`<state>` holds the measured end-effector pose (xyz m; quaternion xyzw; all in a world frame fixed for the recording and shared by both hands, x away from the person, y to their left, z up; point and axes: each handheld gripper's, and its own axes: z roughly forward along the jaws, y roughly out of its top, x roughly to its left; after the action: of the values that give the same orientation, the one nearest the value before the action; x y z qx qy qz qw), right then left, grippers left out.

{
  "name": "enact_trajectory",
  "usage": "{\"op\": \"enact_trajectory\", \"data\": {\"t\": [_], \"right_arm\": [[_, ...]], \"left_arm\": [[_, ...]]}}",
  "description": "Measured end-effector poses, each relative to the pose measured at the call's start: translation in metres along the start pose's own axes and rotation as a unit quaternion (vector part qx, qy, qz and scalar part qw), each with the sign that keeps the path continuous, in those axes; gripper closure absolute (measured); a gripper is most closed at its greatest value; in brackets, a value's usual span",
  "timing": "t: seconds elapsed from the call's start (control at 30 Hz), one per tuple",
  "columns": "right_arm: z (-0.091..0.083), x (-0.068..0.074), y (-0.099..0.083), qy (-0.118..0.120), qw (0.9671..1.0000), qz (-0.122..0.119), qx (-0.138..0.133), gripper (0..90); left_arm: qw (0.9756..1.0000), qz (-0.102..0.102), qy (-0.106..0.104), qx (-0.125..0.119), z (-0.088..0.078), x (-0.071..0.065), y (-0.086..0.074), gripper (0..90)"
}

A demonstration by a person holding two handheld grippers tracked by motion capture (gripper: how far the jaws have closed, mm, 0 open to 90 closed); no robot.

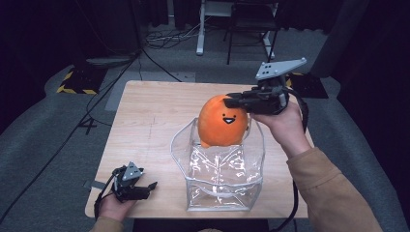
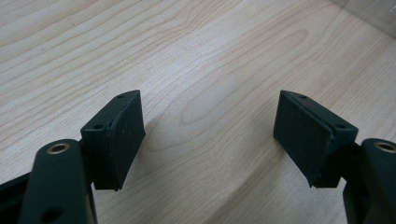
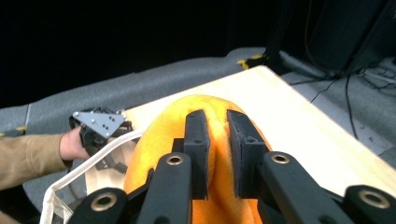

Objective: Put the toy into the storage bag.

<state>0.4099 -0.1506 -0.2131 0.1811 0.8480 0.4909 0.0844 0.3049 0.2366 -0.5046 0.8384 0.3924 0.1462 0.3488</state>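
An orange plush toy (image 1: 223, 121) with a smiling face hangs over the open mouth of a clear plastic bag (image 1: 220, 181) that stands on the wooden table (image 1: 150, 116); its lower part dips inside the rim. My right gripper (image 1: 236, 100) comes in from the right and is shut on a pinched fold at the top of the plush toy (image 3: 159, 130). My left gripper (image 1: 149, 187) rests at the table's front left corner, open, with bare wood between its pads (image 2: 123, 135).
The bag has a white-edged rim (image 3: 88, 161). Beyond the table lie grey floor mats, cables and a chair base (image 1: 249, 29). Bare wood spans the table's left half and far side.
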Motion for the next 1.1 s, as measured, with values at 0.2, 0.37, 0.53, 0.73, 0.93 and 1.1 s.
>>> {"op": "enact_trajectory", "data": {"t": [0.2,0.37,0.53,0.73,0.93,1.1], "right_arm": [[0.025,0.006,0.0,0.01,0.9991,-0.005,0.041,79.2],[0.037,0.007,-0.004,0.013,0.9982,-0.003,0.059,79.1],[0.051,0.006,-0.012,0.021,0.9964,0.004,0.082,78.7],[0.065,0.002,-0.024,0.023,0.9933,0.018,0.112,78.7],[0.085,0.0,-0.034,0.027,0.9867,0.02,0.159,78.4],[0.097,-0.002,-0.04,0.033,0.9821,0.027,0.183,78.2]], "left_arm": [[1.0,0.0,0.0,0.0,0.0,0.0,0.0,25.0],[1.0,0.0,0.0,0.0,0.0,0.0,0.0,25.0],[1.0,0.001,0.0,0.0,0.0,0.0,0.0,24.9],[1.0,0.004,0.0,0.0,-0.001,0.0,0.0,24.8],[1.0,0.004,-0.001,0.001,-0.001,-0.001,-0.001,24.7],[1.0,0.004,-0.001,0.001,-0.001,-0.001,-0.001,24.7]]}}
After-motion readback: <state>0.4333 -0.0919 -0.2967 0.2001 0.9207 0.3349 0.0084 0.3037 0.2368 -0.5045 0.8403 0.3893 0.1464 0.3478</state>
